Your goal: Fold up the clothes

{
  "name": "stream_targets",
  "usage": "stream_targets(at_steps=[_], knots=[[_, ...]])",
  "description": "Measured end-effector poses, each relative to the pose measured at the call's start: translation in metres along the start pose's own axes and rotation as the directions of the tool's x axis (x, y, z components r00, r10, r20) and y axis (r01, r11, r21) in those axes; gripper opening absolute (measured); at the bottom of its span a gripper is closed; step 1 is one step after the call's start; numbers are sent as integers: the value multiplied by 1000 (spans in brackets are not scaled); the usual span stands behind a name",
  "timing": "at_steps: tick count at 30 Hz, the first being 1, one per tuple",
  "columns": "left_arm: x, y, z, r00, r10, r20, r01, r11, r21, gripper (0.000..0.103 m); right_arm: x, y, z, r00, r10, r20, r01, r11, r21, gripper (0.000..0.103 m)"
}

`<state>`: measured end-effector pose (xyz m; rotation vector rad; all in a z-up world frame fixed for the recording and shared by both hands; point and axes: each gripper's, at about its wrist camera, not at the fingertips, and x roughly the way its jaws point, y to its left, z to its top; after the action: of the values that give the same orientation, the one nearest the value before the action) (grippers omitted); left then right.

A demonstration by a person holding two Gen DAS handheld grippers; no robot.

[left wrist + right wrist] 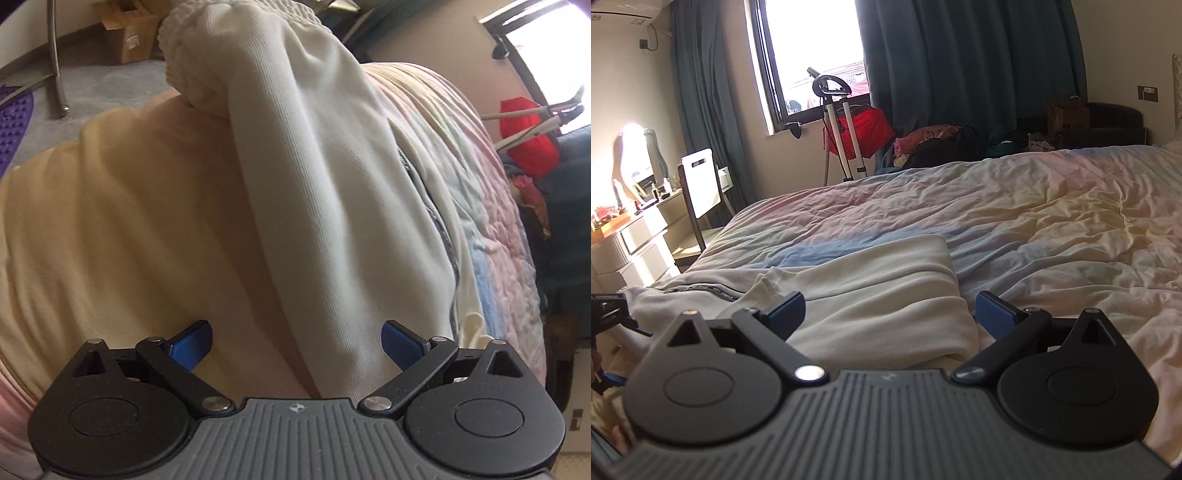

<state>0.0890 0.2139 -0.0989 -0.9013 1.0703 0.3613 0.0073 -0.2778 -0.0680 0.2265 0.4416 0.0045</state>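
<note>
- Both grippers are hanging with their jaws spread wide and nothing between the blue pads: the left gripper (pixel 297 341) is hovering over a long white sleeve, the right gripper (pixel 890 314) over the folded body of the same garment.
- Lying near the foot edge of the bed (pixel 1052 206), the white jacket (pixel 871 295) is spreading toward the corner closest to the dressing table (pixel 639 236); its dark zip line (pixel 701 290) is showing on the left part.
- Judging by the right wrist view, the fold is partly done: one side is already lying doubled over in a flat panel with a clean edge.
- One sleeve (pixel 332 192) is running loose across the quilt, its ribbed cuff (pixel 199 55) bunching near the edge of the bed, so I would say it is waiting to be tucked in.
- Halving the body looks like what is left after that, though I cannot tell how many layers are lying underneath.
- Counting: two grippers, one white jacket, one loose sleeve in sight, one bed with a pastel quilt.
- Around the room: one window (pixel 809 55), one red bag (pixel 868 129) by a white stand, one cardboard box (pixel 125 33) on the floor, a heap of other clothes (pixel 945 142) beyond the far edge of the bed, too tangled to count.
</note>
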Motion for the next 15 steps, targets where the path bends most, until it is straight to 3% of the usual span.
stream_targets(at_steps=[3, 7, 12, 15], knots=[[-5, 0, 28, 999, 23, 24, -23, 1000, -11, 97, 6, -3, -1, 1000, -6, -23, 7, 1000, 13, 100], [-10, 5, 65, 986, 28, 162, -31, 999, 14, 97, 16, 0, -3, 999, -17, -46, 17, 1000, 8, 100], [5, 44, 87, 969, -102, 225, 127, 987, -98, 95, 31, 7, -5, 998, -24, -66, 23, 1000, -17, 100], [-3, 61, 93, 943, -129, 308, 181, 972, -149, 86, 40, 12, -6, 997, -29, -78, 26, 999, -32, 100]])
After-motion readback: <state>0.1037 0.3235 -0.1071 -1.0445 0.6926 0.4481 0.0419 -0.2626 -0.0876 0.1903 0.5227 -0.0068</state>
